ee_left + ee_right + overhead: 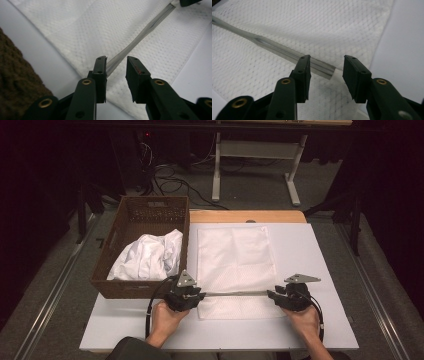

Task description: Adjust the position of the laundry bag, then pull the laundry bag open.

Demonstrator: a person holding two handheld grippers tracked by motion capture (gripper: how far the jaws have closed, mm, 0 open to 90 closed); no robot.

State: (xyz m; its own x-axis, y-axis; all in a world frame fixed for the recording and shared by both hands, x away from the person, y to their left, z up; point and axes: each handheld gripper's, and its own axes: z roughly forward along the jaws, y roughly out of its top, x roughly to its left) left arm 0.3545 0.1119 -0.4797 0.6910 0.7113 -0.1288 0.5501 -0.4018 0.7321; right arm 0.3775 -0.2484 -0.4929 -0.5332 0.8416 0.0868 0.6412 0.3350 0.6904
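Lying level between the two grippers, the strip (235, 294) runs from 9 o'clock to 3 o'clock across the near end of the cloth (235, 265), one end at each claw. That long axis decides the coming move: each claw sits right at its own end, so neither hand is nearer than the other.

The left gripper (196, 295) stands part open; in the left gripper view the strip (140, 37) lies against the inner face of one jaw, the other jaw apart from it, so nothing is pinched. The right gripper (272, 295) gapes wider, and the strip's end (322, 68) lies loose between its jaws, touching neither pad firmly.

The strip is thin, flat, grey-clear and slightly twisted, probably plastic. The cloth is white, dimpled and creased by folding, flat on the smooth white table (320, 245). At 10 o'clock a brown wicker basket (150, 210) holds crumpled white fabric (147, 257).
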